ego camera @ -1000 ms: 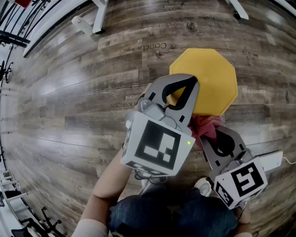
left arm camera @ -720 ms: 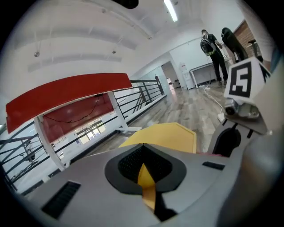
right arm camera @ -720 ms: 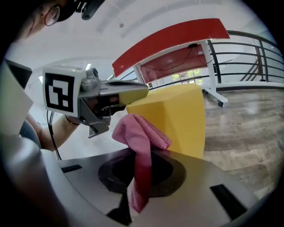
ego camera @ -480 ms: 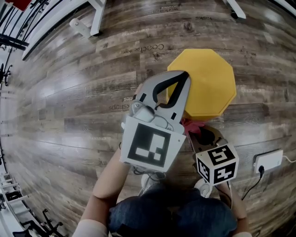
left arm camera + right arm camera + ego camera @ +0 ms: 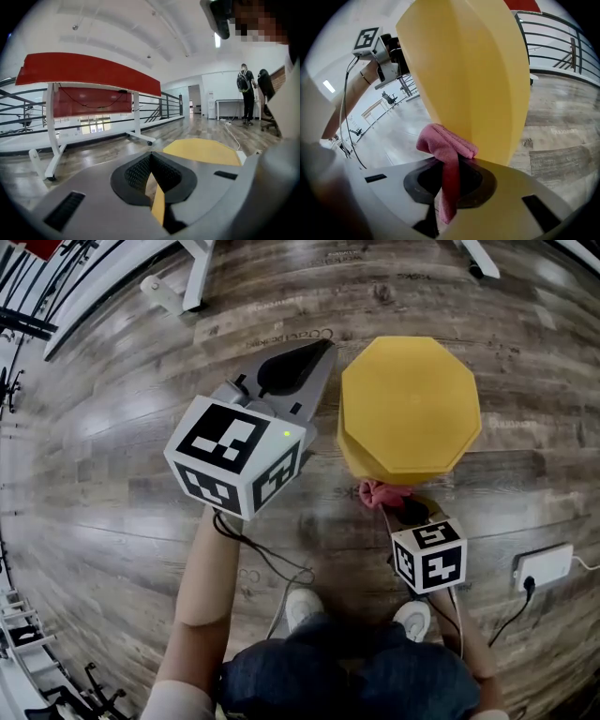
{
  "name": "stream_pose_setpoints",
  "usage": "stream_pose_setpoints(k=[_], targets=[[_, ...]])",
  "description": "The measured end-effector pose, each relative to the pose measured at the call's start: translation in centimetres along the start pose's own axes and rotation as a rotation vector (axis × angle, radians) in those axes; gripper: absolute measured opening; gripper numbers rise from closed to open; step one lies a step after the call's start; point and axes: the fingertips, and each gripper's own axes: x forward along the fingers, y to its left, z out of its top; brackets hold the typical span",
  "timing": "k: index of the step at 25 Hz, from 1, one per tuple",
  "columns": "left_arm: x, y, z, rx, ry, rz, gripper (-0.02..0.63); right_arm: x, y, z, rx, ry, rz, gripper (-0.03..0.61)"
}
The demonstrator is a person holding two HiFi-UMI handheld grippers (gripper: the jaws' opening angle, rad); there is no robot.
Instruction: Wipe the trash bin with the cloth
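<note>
The yellow eight-sided trash bin stands on the wooden floor. My right gripper is low at the bin's near side, shut on a pink cloth. In the right gripper view the cloth bunches against the bin's wall and hangs down between the jaws of that gripper. My left gripper hovers just left of the bin, apart from it, shut and holding nothing. In the left gripper view that gripper has its jaws together, and the bin's yellow top lies beyond them to the right.
A white table frame stands on the floor at the far left, with a red board on top. A white power socket with a cable lies at the right. A person stands far off. My shoes are below the bin.
The left gripper swung left, off from above the bin to its left side. The right gripper sank with the cloth down the bin's near side.
</note>
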Motion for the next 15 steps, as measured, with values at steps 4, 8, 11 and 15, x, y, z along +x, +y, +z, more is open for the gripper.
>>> stream_pose_setpoints(k=[4, 8, 11, 15], targets=[[2.3, 0.1, -3.4, -0.074, 0.147, -0.134, 0.002, -0.1, -0.5, 0.2, 0.016, -0.009, -0.015, 0.051], [2.8, -1.7, -4.7, -0.093, 0.130, -0.255, 0.002, -0.8, -1.6, 0.1, 0.051, -0.031, -0.046, 0.051], [2.1, -3.6, -5.2, -0.121, 0.116, -0.364, 0.002, -2.0, -3.1, 0.2, 0.078, -0.059, -0.087, 0.051], [1.8, -6.4, -5.9, -0.054, 0.143, -0.427, 0.002, -4.4, -6.2, 0.3, 0.110, -0.106, -0.167, 0.051]])
